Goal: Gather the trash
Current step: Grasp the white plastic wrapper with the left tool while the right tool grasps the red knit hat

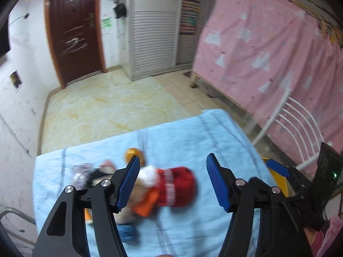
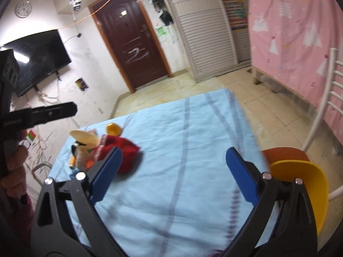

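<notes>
Blue-clothed table [image 2: 193, 150]: one trash pile [image 2: 103, 150], perhaps six items.

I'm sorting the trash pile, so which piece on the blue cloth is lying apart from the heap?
The small orange round piece, lying just beyond the heap; the red item and the rest are bunched together.

A loose heap of trash is seen on the left part of a light blue cloth-covered tabletop [image 2: 193, 150], blurred in both views. A crumpled red wrapper with white bands [image 1: 179, 187] lies at the heap's right end, touching a bright orange scrap [image 1: 145, 206] and a pale cream piece [image 2: 83, 137]. A small round orange-yellow cap [image 2: 113, 128] rests just behind the heap, and a silvery crinkled wrapper [image 1: 80, 174] lies at its left end.
</notes>
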Action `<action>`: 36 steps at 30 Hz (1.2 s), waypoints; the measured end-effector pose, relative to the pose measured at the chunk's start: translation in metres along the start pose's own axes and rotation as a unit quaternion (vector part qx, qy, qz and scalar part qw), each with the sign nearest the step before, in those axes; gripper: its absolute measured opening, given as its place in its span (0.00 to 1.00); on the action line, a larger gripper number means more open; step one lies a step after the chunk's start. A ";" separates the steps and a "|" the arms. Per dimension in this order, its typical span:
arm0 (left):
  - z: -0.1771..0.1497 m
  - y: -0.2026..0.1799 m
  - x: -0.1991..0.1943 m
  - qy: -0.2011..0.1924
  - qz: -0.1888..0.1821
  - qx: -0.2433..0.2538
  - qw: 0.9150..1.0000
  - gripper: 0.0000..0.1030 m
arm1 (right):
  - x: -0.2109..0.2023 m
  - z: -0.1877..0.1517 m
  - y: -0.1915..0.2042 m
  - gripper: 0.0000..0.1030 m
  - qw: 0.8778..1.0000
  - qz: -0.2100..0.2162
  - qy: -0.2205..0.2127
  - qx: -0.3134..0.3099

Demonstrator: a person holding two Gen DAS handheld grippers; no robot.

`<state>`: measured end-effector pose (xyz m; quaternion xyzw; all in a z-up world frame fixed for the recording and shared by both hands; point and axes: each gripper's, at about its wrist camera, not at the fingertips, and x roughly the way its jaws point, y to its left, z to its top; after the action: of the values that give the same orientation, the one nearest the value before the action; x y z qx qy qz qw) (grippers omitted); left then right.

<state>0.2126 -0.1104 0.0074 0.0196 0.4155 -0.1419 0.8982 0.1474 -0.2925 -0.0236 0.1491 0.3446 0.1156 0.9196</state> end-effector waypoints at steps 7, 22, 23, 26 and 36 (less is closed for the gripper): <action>0.003 0.073 0.000 0.001 0.044 -0.040 0.998 0.55 | 0.036 -0.002 0.043 0.92 0.998 0.039 0.036 -0.013; -0.029 0.180 0.061 0.078 0.080 -0.159 0.981 0.55 | 0.089 -0.006 0.080 0.94 0.993 0.085 0.078 -0.007; -0.030 0.184 0.065 0.082 0.078 -0.166 0.980 0.55 | 0.092 -0.006 0.081 0.94 0.993 0.083 0.080 -0.008; -0.033 0.190 0.074 0.092 0.068 -0.183 0.976 0.55 | 0.096 -0.007 0.082 0.94 0.994 0.075 0.082 -0.011; -0.039 0.198 0.102 0.117 0.047 -0.232 0.965 0.55 | 0.106 -0.008 0.077 0.92 0.993 0.073 0.087 0.006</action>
<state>0.3005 0.0607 -0.1114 -0.1534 0.5377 0.0041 0.8291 0.2114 -0.1861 -0.0653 0.1689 0.4127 0.1926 0.8741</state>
